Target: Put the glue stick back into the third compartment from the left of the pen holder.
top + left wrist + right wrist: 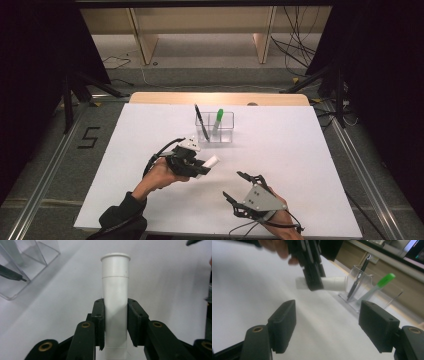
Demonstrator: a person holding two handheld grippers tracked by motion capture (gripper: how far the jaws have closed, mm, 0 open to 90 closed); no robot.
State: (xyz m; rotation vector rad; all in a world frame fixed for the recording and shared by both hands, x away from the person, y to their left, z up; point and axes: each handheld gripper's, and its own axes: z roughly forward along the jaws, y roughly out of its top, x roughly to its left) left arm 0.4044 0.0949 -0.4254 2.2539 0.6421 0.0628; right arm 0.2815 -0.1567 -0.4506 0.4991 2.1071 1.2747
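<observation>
White tube held above the table

Left tongs clamp the white tube near the table's middle; right tongs gape, nothing between them.

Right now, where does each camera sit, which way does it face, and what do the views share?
High view: above the person's side, looking forward and down on the white table; both forearms, left gripper and right gripper show.
Left gripper view: rides the left gripper, looking along its jaws clamped on the white tube.
Right gripper view: rides the right gripper, looking between its open, empty jaws at the left gripper.
Shared: all three show the white tube and the clear holder with its black pen.
</observation>
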